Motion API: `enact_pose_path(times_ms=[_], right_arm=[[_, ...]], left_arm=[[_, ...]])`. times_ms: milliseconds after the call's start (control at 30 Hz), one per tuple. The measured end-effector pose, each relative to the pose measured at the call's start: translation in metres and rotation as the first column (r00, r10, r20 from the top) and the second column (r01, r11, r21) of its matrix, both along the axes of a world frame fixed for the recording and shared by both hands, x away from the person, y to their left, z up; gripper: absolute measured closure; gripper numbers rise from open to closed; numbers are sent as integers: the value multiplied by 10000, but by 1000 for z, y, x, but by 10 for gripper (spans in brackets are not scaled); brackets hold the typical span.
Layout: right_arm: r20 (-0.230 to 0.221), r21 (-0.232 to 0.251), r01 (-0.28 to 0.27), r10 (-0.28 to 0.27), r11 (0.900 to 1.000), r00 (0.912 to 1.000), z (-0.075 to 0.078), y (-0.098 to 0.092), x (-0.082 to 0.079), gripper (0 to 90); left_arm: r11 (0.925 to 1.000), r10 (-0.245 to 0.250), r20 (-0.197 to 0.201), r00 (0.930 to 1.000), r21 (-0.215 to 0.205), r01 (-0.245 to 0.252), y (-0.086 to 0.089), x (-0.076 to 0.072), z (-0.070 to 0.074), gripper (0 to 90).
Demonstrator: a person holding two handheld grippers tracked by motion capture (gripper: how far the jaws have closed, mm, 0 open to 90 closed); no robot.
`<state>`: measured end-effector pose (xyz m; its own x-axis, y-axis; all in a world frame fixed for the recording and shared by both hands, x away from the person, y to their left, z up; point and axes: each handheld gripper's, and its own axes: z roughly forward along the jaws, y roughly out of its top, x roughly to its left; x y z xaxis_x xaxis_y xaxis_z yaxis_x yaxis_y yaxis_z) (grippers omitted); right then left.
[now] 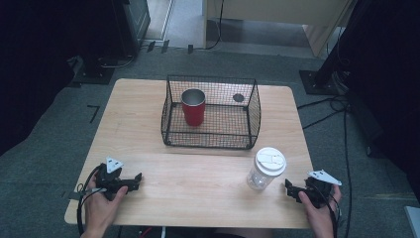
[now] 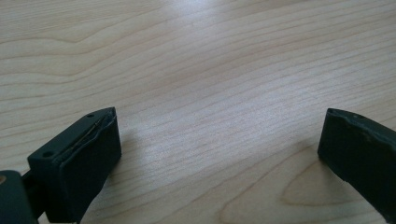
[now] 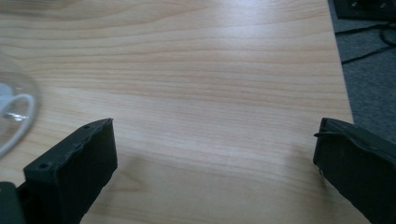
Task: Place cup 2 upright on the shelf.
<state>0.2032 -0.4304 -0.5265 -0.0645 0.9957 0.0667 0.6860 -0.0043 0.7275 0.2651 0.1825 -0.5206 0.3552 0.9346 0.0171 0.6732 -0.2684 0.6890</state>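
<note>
Resting on table (image 1: 198, 183): right gripper (image 1: 288, 187) gaping beside clear cup (image 1: 265, 169), left gripper (image 1: 137, 179) gaping

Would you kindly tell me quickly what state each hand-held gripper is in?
Left hand-held gripper: open, holding nothing.
Right hand-held gripper: open, holding nothing.

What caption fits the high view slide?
Both open claws, left and right, rest near a clear lidded cup; red tumbler inside wire basket.

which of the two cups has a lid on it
The clear cup with the white lid, standing on the bare table just left of the right claw. The red cup stands open-topped inside the wire basket.
</note>
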Motion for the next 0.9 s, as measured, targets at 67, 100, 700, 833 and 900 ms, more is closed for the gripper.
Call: enact_pose_path(times_ms=[67,100,700,833,900], right_arm=[[82,83,-97,97,9999,9999,1,2,-2,0],[70,46,-123,123,9999,9999,2,2,-3,0],[785,-314,-677,700,9972,9945,21,37,-23,0],[859,-194,-878,892,9959,9923,22,44,-25,0],[901,-13,-974,971,9952,9912,22,47,-27,0]], left_arm=[[10000,26,6,10000,-8,-26,0,0,0,0],[10000,38,8,10000,-7,-38,0,1,0,0],[10000,72,8,10000,-24,-72,-1,1,0,0],[10000,72,9,10000,-23,-72,-1,1,0,0],[10000,73,7,10000,-20,-73,-1,1,0,0]])
